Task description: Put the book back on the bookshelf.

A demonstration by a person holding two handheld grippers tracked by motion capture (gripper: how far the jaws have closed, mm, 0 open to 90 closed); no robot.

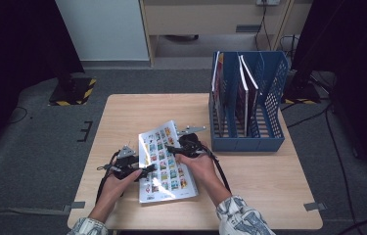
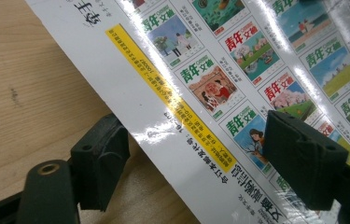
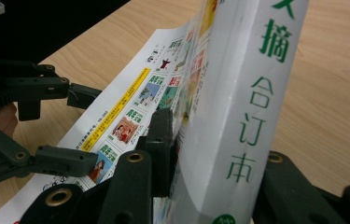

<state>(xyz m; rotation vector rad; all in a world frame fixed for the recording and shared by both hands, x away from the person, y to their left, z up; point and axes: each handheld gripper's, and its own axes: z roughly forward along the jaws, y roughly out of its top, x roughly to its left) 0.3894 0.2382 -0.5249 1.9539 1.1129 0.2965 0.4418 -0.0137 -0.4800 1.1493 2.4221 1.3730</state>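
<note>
A thick magazine volume (image 1: 166, 164) with a white cover of small colour pictures lies on the wooden table (image 1: 122, 112). My right gripper (image 1: 175, 149) is shut on its spine side at the far right corner. In the right gripper view the white spine (image 3: 252, 93) with green characters stands between the jaws of my right gripper (image 3: 214, 154). My left gripper (image 1: 147, 169) is open at the volume's left edge. In the left gripper view my left gripper (image 2: 193, 135) has one jaw over the table and the other over the cover (image 2: 200, 70). That open left gripper (image 3: 86, 128) also appears in the right gripper view.
A blue file rack (image 1: 269, 142) stands at the table's right rear, with a few magazines (image 1: 242, 98) upright in its slots. Bare wood lies to the left and front right. A person's hands and patterned sleeves (image 1: 240, 218) come in from the bottom.
</note>
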